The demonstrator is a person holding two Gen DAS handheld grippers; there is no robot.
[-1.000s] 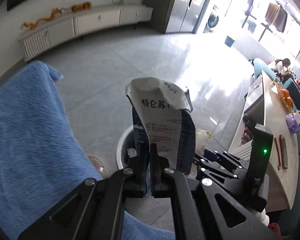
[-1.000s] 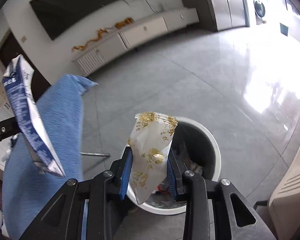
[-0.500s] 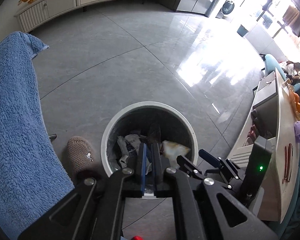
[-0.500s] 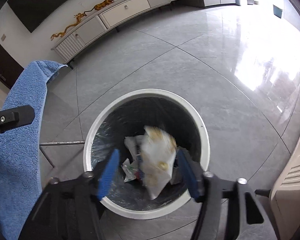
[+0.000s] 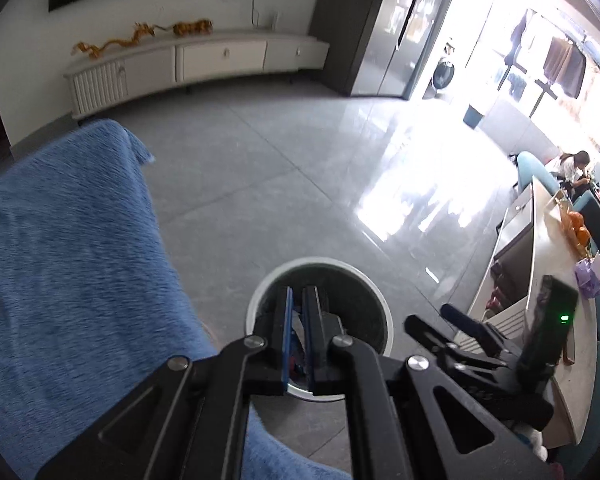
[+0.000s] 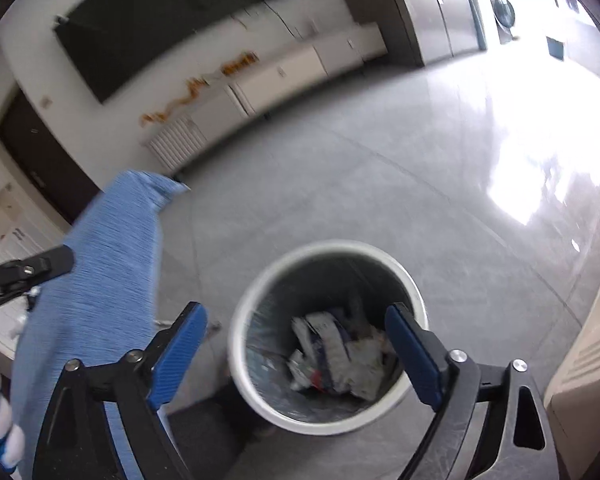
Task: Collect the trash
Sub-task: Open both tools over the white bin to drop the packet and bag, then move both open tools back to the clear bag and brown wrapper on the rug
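A round bin with a white rim (image 5: 324, 262) (image 6: 340, 245) stands on the grey tiled floor just below both grippers. Inside it lie a blue-and-white milk carton (image 6: 326, 336) and a pale wrapper (image 6: 366, 364) among other scraps. My left gripper (image 5: 296, 294) hangs over the bin's near edge, shut, with nothing between its blue pads. My right gripper (image 6: 296, 312) is over the bin, its jaws opening wide and nothing between them. In the left wrist view the right gripper (image 5: 432, 320) shows at the lower right.
A blue towel (image 5: 60, 260) (image 6: 100, 280) drapes over something on the left, close to the bin. A long beige table (image 5: 548, 280) with fruit runs along the right. A low white cabinet (image 5: 200, 60) lines the far wall. A person sits far right (image 5: 572, 164).
The milk carton left my left gripper and the wrapper dropped from my right one; both lie in the bin. The right jaws spread wide. Both grippers rose and tilted up.
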